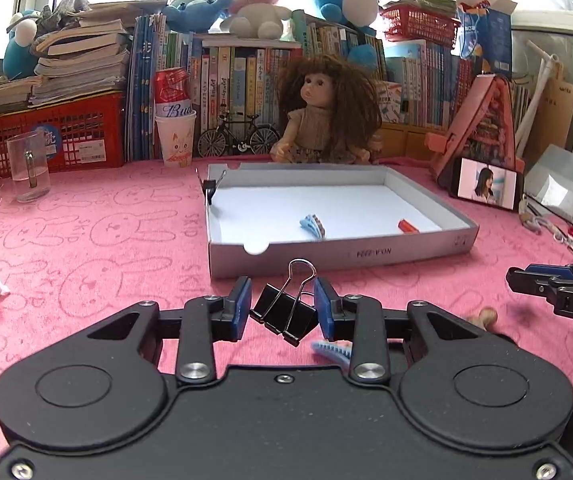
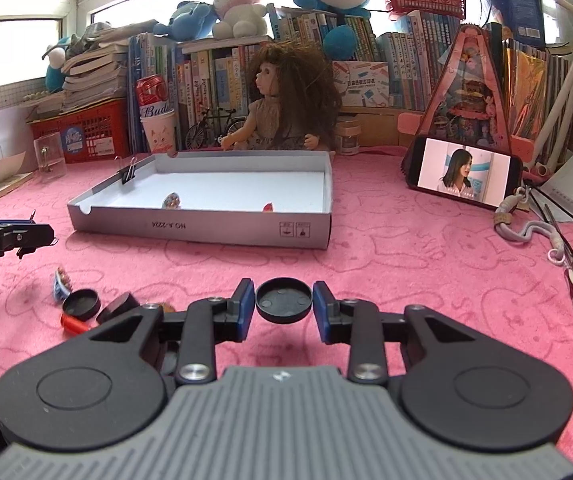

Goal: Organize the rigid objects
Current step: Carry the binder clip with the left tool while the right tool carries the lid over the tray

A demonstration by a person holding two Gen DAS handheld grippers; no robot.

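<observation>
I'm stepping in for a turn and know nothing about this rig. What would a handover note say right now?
Left gripper: shut on a black binder clip.
Right gripper: shut on a round black cap.
Done: the white box holds a blue hair clip, a red piece, and a binder clip on its wall.
Left: both held items, plus another cap, red piece and blue clip on the cloth.
</observation>
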